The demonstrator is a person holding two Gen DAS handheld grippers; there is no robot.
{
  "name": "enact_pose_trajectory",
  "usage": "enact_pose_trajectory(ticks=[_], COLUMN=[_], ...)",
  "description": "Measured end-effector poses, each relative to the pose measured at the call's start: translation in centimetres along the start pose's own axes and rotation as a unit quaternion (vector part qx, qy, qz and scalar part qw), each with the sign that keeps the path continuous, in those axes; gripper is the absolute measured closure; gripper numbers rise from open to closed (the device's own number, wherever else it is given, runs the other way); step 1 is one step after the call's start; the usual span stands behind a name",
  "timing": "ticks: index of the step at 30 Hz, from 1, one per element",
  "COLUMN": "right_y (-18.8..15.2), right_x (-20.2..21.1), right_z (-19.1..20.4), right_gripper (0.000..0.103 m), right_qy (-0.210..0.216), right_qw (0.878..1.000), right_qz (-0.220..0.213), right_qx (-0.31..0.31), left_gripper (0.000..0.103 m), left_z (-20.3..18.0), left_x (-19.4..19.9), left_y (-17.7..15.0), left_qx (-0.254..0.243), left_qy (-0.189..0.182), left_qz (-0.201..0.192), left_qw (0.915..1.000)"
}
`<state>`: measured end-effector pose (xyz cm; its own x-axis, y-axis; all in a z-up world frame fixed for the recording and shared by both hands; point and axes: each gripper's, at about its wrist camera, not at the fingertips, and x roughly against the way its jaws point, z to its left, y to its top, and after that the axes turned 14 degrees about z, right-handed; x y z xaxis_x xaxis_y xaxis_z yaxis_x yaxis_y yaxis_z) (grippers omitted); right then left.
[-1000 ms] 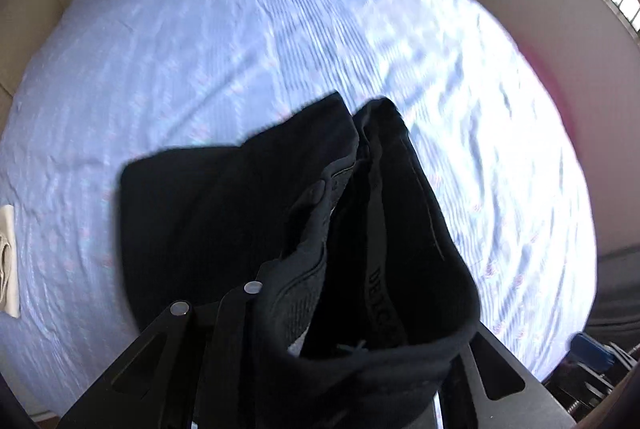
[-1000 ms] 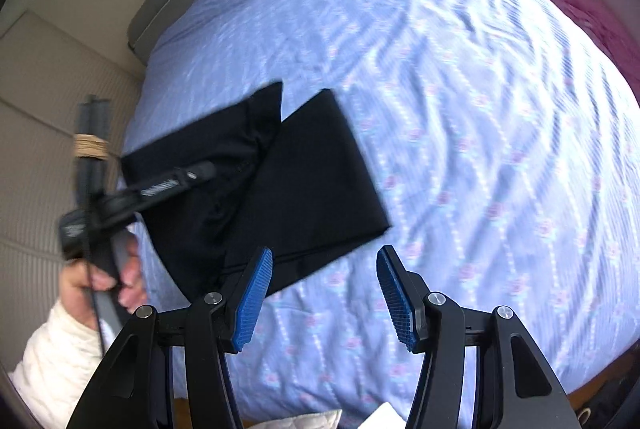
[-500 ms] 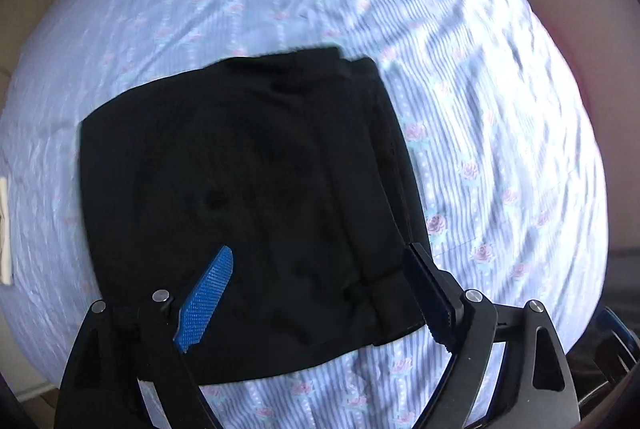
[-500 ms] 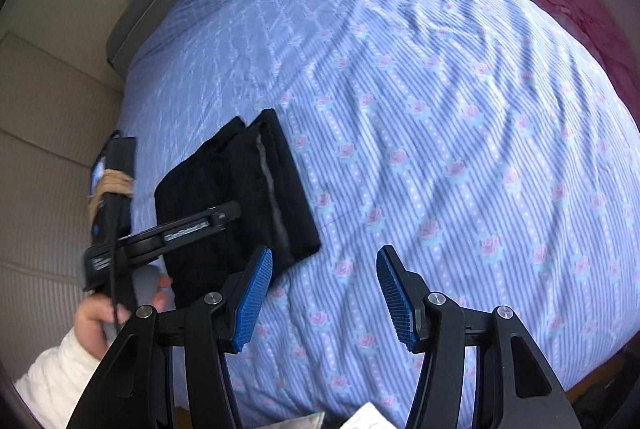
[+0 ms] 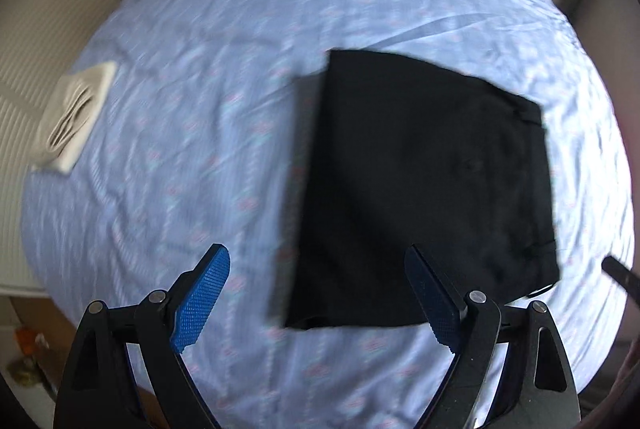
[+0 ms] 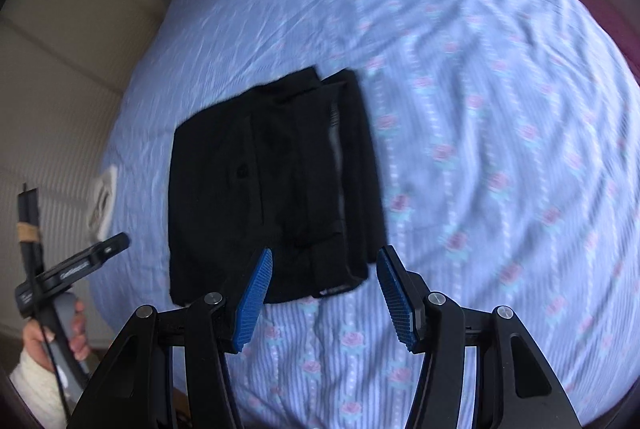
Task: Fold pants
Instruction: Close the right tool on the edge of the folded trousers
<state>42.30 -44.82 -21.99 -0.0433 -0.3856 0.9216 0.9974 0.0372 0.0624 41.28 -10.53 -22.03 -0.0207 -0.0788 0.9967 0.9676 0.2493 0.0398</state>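
Observation:
The black pants (image 5: 424,189) lie folded into a flat rectangle on the blue flowered sheet. In the left wrist view they sit right of centre. My left gripper (image 5: 316,257) hovers above their near left corner with its jaws opening. Nothing is gripped between the blue pads (image 5: 200,301). In the right wrist view the pants (image 6: 276,185) lie just beyond my right gripper (image 6: 325,255). It is open and empty above their near edge. A hand (image 6: 60,333) in a white sleeve holds the left tool at the far left.
The bed sheet (image 5: 200,69) fills both views. A folded cream cloth (image 5: 76,117) lies near the bed's left edge and shows again as a cream cloth (image 6: 102,201). Beige padded wall runs along the left. Pink fabric (image 6: 624,29) lies at the far right.
My left gripper let go of the pants' waistband and opened wide, then swung off to the left. The pants dropped flat and folded. My right gripper moved in closer over them.

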Motion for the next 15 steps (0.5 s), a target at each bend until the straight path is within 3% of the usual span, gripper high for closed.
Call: enact_pose_trajectory(ticks=[8, 13, 15], right_y=[3.5, 6.0, 6.8], right_x=[-3.5, -5.1, -5.7], right_z=[2.0, 1.7, 1.5], right_gripper=[0.047, 0.049, 0.055], right_qy=[-0.016, -0.029, -0.028], right_qw=[0.999, 0.998, 0.998], right_qz=[0.031, 0.031, 0.038], right_qx=[0.033, 0.048, 0.046], left_gripper=[0.014, 0.014, 0.014], left_z=[3.1, 2.6, 2.2], left_x=[-3.3, -3.8, -3.8], left_y=[-3.2, -3.0, -2.2], left_qx=[0.061, 0.067, 0.066], left_qy=[-0.029, -0.056, -0.068], left_qz=[0.047, 0.056, 0.054], left_qw=[0.9966, 0.9946, 0.9941])
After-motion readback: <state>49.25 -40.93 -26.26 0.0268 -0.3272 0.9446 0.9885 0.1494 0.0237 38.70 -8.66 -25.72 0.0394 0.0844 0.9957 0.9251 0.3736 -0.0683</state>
